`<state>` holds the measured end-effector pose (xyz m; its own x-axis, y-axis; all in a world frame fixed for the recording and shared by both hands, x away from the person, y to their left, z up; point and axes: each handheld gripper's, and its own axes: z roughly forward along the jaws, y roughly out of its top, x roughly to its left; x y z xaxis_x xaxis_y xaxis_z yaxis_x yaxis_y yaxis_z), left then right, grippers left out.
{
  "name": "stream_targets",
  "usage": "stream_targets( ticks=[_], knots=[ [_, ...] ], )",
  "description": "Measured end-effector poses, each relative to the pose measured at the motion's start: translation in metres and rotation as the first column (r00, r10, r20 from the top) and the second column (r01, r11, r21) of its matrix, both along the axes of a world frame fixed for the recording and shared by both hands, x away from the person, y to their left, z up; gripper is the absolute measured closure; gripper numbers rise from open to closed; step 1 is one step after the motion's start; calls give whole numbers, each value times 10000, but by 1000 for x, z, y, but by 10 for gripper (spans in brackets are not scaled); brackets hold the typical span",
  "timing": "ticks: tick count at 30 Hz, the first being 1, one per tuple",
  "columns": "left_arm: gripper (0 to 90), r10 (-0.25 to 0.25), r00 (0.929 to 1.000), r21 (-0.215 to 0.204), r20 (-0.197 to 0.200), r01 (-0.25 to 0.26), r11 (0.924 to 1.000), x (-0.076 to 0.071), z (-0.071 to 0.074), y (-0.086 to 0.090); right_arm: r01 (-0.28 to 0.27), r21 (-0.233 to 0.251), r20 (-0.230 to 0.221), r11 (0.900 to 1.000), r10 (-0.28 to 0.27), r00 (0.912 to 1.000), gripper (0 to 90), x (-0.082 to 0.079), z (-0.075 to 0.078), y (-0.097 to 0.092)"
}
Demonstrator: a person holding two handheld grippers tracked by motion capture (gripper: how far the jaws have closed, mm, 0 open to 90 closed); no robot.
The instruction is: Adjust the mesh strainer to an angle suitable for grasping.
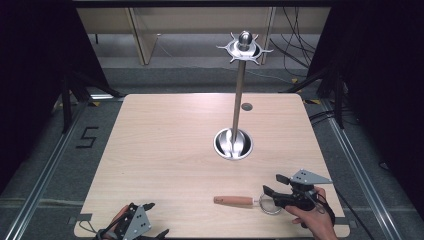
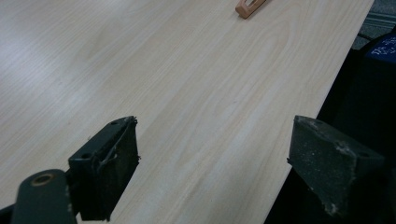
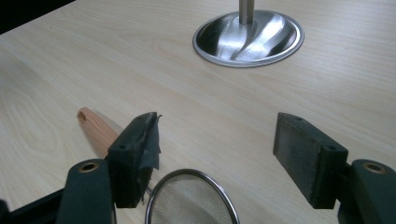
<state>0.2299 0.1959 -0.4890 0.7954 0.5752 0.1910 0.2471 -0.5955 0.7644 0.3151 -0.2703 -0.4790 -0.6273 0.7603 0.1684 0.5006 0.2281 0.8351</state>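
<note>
At six o'clock on the table (image 1: 165,150): right gripper (image 1: 274,184) open, empty, poised over strainer (image 1: 270,205) rim. Lying flat, mesh ring nearest, wooden handle (image 1: 233,200) running off toward nine o'clock. Left gripper (image 1: 155,220) open too, empty, well apart at the near edge. Farther, at twelve, stand (image 1: 233,143) upright.

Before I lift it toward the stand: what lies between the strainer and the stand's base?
Bare tabletop between strainer and stand's base, per the high view.
</note>
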Motion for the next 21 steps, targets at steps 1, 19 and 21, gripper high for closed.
stream_targets(
  ticks=[1,19,21],
  knots=[
    [152,-1,10000,10,-14,1,10000,0,0,0,50,-72,27,10000,-50,10000,320,0,0,0],
    [152,45,10000,-77,-34,-45,10000,0,0,-1,-194,-4,-297,9998,194,9994,319,-1,3,8],
    [152,5,10000,-38,-34,-5,10000,0,0,-1,-304,-139,-237,9994,301,9993,319,-1,4,9]
  ],
)
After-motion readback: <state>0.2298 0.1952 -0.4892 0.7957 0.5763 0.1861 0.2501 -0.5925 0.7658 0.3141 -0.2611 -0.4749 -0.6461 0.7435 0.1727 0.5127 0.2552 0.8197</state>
